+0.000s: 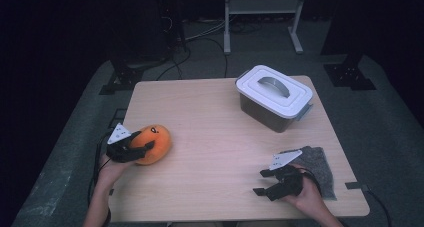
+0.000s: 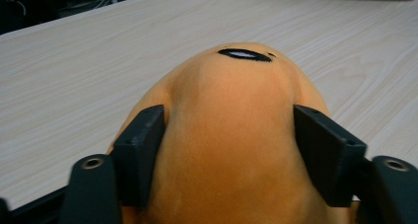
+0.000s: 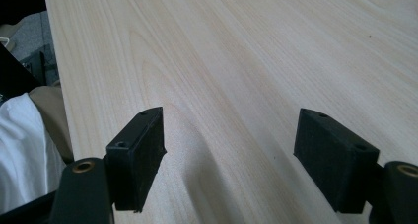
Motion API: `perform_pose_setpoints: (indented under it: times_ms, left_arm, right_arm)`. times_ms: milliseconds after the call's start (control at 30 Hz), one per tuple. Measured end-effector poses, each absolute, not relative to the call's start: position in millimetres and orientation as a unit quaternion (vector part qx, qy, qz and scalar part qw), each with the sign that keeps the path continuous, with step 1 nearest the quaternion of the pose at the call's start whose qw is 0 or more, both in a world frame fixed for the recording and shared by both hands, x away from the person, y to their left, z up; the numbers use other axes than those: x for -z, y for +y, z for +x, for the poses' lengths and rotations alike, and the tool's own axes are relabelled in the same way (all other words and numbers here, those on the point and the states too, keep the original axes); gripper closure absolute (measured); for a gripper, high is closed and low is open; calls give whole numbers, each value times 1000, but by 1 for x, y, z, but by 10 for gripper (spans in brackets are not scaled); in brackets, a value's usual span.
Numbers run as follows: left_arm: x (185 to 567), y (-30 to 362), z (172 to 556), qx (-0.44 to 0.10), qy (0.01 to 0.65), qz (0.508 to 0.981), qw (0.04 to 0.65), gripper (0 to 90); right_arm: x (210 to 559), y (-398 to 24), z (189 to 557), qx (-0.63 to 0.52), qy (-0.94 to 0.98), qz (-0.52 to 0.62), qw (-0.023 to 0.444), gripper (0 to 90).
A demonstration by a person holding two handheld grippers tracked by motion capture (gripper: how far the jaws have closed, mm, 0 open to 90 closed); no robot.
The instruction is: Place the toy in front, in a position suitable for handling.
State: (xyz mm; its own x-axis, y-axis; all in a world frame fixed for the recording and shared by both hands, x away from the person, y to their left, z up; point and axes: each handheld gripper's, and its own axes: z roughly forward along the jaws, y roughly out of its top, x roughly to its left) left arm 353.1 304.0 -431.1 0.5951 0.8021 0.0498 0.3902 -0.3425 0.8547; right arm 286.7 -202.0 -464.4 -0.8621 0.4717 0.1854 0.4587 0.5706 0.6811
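Clearly the left tongs [image 1: 142,148] are clamped on the round orange plush toy with a stitched black face [image 1: 153,143], which lies at the near left part of the pale wooden counter [image 1: 215,137]; in the left gripper view the two black jaws press into the soft fabric on either side of that toy [image 2: 231,135], denting it, with its dark embroidered mark showing on the far side of the bulge. The person's left hand [image 1: 111,168] holds that tool from the near edge. At the near right, the right tongs [image 1: 262,182] rest low over the wood with their jaws spread wide apart and nothing between them, as the right gripper view shows bare grain between the two black pads [image 3: 143,150]. Just beside the right hand [image 1: 307,194] lies a flat grey felt cloth [image 1: 317,169]. Well apart, toward the far right, stands a dark rectangular plastic box with a white handled lid [image 1: 274,96], lid on
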Motion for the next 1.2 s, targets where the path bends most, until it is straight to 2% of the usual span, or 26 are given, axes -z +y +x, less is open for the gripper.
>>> perform_pose_setpoints:
  times_ms: [400,767,1033,1200]
  left_arm:
    - [420,300,353,-241,376,794,413,501]
    - [403,306,347,-233,379,772,453,517]
    - [378,293,340,-229,345,772,482,516]
    - [359,272,336,-220,307,782,496,516]
  right_arm:
    - [464,-203,287,-386,884,263,10,263]
    - [463,-204,288,-388,883,264,9,263]
    - [464,-204,288,-387,883,264,10,263]
    - [463,-204,288,-389,883,264,10,263]
